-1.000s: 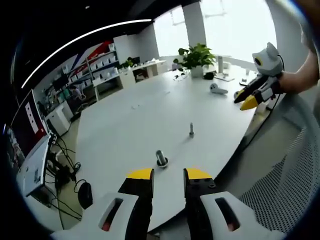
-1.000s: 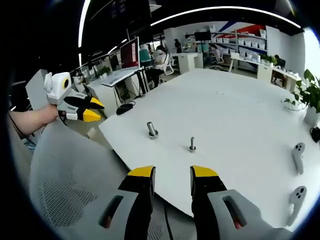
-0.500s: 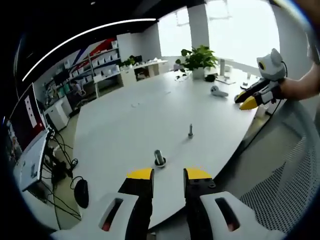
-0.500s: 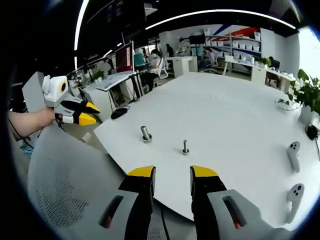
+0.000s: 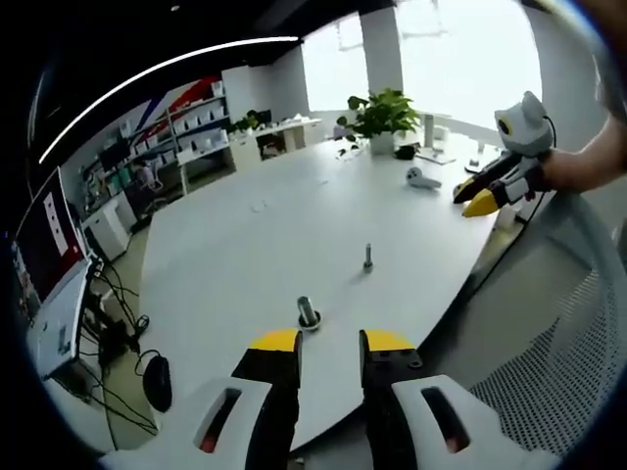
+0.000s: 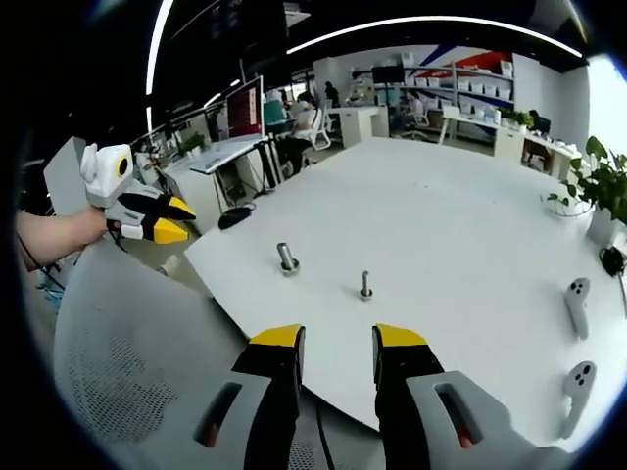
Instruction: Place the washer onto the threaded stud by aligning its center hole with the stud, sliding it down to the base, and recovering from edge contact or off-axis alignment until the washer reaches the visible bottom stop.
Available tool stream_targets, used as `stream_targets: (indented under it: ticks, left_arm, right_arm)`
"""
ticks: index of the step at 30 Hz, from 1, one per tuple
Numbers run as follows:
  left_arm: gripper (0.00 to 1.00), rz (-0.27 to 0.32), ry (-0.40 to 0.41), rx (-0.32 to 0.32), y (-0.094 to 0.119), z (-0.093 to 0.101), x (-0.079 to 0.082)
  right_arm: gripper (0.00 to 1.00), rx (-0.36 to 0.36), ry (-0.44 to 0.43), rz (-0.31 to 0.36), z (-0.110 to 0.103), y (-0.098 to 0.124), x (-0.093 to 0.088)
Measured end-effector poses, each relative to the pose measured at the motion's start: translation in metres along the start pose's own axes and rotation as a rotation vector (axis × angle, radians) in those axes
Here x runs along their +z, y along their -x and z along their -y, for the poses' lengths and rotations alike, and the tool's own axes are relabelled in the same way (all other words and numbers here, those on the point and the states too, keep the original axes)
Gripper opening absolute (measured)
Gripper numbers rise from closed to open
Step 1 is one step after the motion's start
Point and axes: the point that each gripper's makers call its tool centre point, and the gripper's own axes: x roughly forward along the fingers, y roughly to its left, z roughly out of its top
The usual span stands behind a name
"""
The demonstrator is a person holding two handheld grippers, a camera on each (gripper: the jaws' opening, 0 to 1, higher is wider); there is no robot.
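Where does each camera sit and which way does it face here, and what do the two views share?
Left gripper view: rides the left gripper, off the table's edge, facing across it; the right gripper enters right.
Right gripper view: rides the right gripper, facing across it; the left gripper enters left.
Shared: thick stud, thin stud, both grippers.

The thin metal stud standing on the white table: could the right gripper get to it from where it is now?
Probably yes. The stud stands alone on the white table, straight ahead of the right gripper, with nothing between them.
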Motion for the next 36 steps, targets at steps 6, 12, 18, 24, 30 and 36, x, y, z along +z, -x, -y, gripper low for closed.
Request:
stream_targets:
  ticks: [6, 12, 18, 24, 30, 36]
  left_arm:
    - [0.21, -0.001, -0.018, -0.001, 0.000, 0.003, -0.001]
    - [0.21, -0.002, -0.025, -0.024, -0.001, 0.008, -0.001]
    - [0.20, 0.001, -0.044, -0.050, -0.002, 0.013, 0.001]
    - [0.20, 0.005, -0.057, -0.054, -0.001, 0.016, 0.000]
    - [0.20, 0.026, -0.057, -0.070, 0.000, 0.018, 0.004]
    - [0.20, 0.017, -0.061, -0.078, 0.001, 0.020, 0.001]
  right_arm:
    - [0.30, -0.017, 0.022, 0.002, 0.001, 0.001, 0.000]
    - [0.30, -0.043, 0.017, -0.007, 0.007, 0.002, -0.002]
    - [0.30, -0.094, 0.046, -0.006, 0.014, 0.005, 0.000]
    - [0.30, -0.129, 0.041, -0.026, 0.020, 0.006, -0.005]
    - [0.30, -0.144, 0.023, -0.005, 0.023, 0.008, 0.000]
    - [0.30, -0.145, 0.023, -0.021, 0.022, 0.007, -0.004]
